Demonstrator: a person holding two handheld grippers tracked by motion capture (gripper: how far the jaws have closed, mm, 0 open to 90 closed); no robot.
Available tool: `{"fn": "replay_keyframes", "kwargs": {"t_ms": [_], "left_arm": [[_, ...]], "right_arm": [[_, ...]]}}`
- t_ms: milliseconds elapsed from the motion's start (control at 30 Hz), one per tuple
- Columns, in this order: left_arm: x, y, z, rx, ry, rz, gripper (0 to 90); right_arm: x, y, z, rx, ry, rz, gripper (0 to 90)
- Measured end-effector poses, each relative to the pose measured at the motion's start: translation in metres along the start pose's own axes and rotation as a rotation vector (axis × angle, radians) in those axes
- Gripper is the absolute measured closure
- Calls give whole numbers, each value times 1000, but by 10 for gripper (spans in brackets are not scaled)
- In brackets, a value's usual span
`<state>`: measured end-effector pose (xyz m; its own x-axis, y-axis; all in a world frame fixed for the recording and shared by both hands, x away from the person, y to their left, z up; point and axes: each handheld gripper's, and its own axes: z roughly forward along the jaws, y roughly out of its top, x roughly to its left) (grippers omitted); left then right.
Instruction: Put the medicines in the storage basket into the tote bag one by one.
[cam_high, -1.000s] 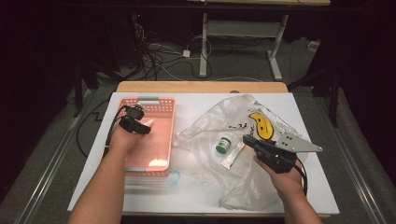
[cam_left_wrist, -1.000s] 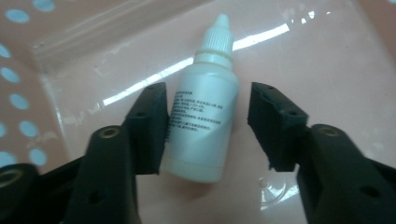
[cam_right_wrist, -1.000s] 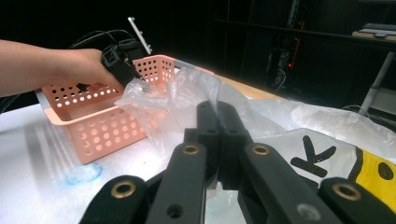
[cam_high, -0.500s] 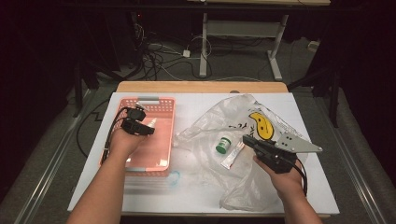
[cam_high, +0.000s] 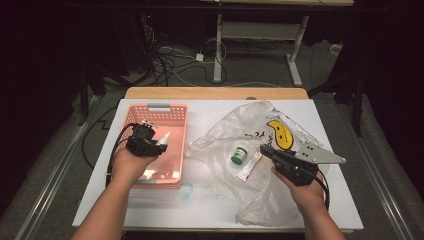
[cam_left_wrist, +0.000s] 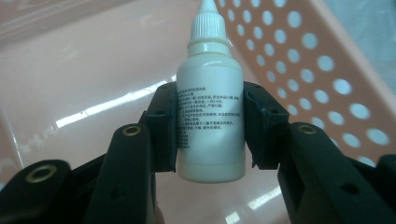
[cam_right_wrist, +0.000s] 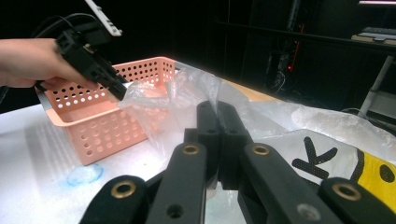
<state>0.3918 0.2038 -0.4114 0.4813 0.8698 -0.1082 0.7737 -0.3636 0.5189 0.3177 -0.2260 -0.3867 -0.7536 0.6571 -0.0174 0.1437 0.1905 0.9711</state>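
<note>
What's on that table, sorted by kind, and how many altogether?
Small white dropper bottle: 1
Pink perforated plastic basket: 1
Clear plastic bag with a yellow smiley face: 1
Green-capped little jar: 1
White and red tube: 1
Total: 5

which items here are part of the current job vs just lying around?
In play:
- white dropper bottle, clamped in the left gripper above the pink basket
- plastic bag, pinched by the right gripper

Lying about:
- green-capped jar
- small tube
- blue smudge on the table
</note>
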Motion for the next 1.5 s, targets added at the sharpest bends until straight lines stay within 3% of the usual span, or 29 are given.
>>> {"fn": "replay_keyframes", "kwargs": {"t_ms": [667,933,1167,1500], "left_arm": [[-38,-50,-35,-153,-79,36,581],[-59,-65,-47,-217,-123,74,581],[-72,-70,-52,-253,-159,95,581],[-111,-63,-40,-230,-228,192,581]], "right_arm": [[2,1,-1,0,3,2,900],[3,0,0,4,5,0,900],[3,-1,1,10,8,-3,900],[4,0,0,3,15,-3,900]]}}
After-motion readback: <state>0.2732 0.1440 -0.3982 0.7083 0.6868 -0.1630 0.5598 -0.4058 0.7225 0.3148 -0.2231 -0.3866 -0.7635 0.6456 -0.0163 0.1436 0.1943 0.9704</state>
